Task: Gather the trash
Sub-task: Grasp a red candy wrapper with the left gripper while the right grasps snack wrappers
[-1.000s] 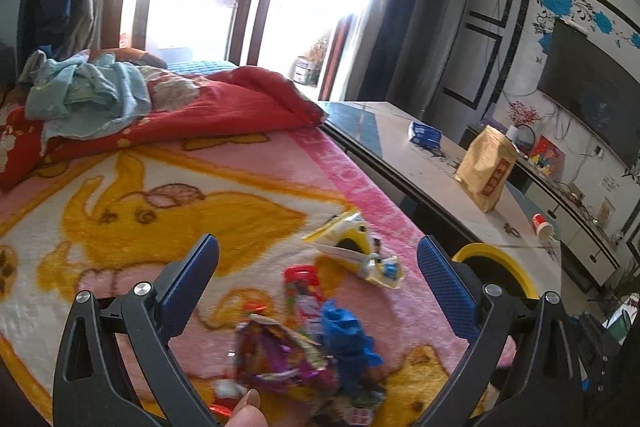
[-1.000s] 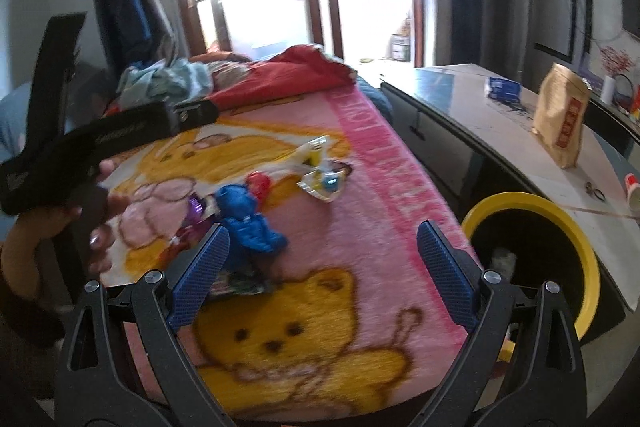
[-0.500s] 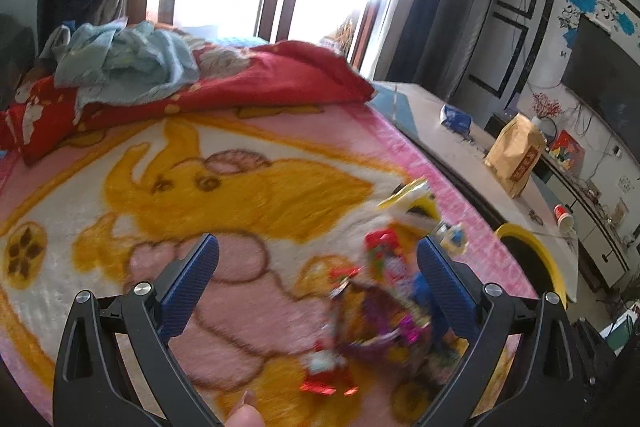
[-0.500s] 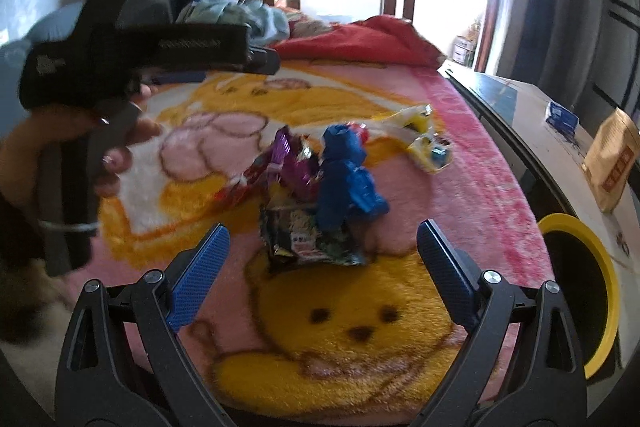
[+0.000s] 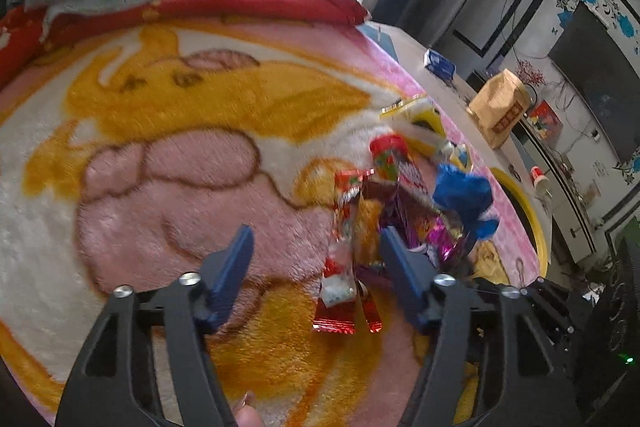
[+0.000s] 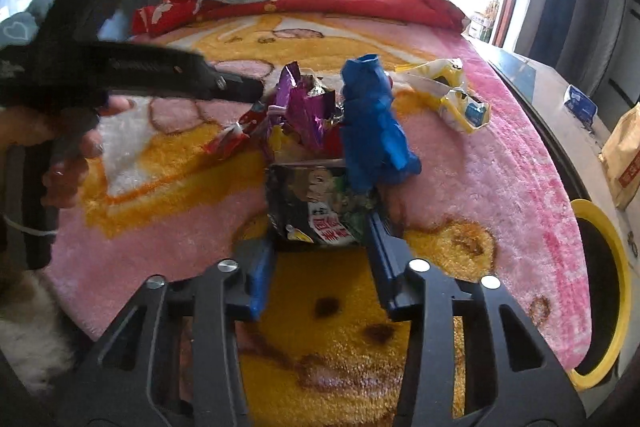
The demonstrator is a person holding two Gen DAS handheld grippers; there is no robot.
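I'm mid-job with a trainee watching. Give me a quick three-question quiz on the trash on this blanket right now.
1. True or false: the dark wrapper lies between the right gripper's fingers.
2. Where is the yellow-rimmed bin relative to the pink blanket? A) on it B) past its edge C) under the wrappers
3. Fill in: the crumpled ___ bag stands up from the pile.
Key: 1 true; 2 B; 3 blue.
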